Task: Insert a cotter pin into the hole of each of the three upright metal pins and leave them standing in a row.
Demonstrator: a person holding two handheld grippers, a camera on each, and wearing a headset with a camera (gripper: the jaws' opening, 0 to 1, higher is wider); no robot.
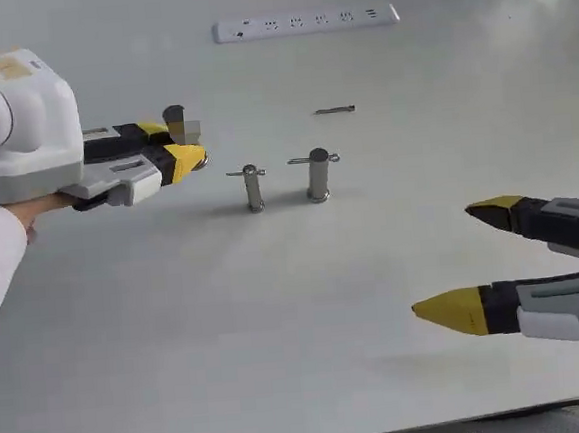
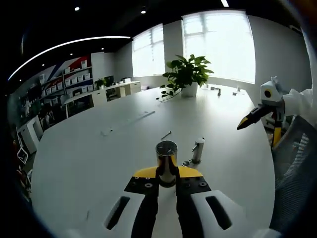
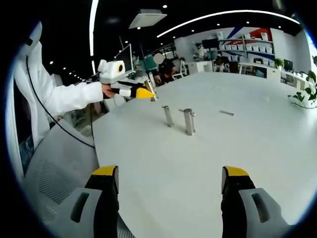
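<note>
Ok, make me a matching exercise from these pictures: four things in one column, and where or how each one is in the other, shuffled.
Things
1. left gripper
2. right gripper
3. loose cotter pin
4. power strip

States and places
A. open, holding nothing
B. lying flat on the table, beyond the two standing pins
C. shut on a metal pin
D. farthest back on the table, past everything else

Pairs: 1-C, 2-A, 3-B, 4-D
</note>
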